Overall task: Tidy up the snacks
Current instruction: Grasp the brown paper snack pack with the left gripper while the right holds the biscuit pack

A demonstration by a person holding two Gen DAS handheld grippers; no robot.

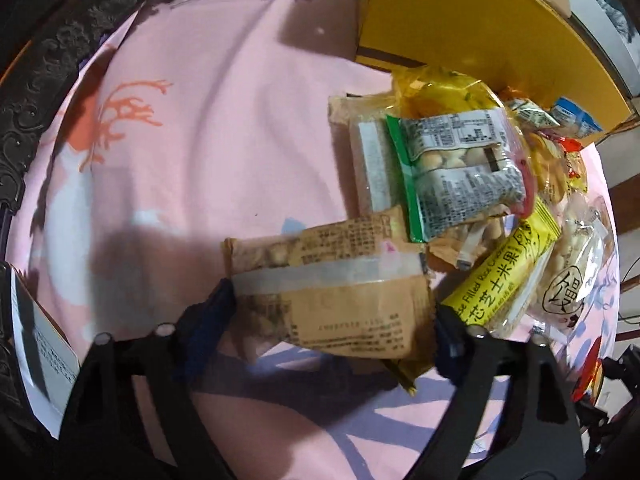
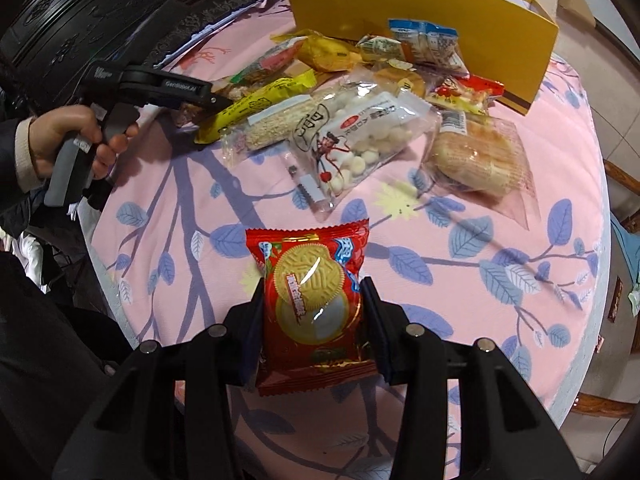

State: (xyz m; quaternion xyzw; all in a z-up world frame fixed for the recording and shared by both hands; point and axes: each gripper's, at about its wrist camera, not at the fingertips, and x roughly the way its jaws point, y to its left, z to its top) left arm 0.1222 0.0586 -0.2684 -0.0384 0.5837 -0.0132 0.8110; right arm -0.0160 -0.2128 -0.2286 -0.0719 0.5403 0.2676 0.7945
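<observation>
My right gripper is shut on a red cookie packet and holds it above the pink tablecloth. My left gripper is shut on a brown snack packet at the edge of the snack pile. The left gripper also shows in the right wrist view, reaching into the pile from the left. The pile holds a yellow rice cracker bar, a green-edged clear bag, a white ball-snack bag and a bread packet. A yellow box stands behind the pile.
The round table has a pink floral cloth. A dark carved furniture piece runs along the far left. A white paper lies at the left table edge. A wooden chair stands to the right.
</observation>
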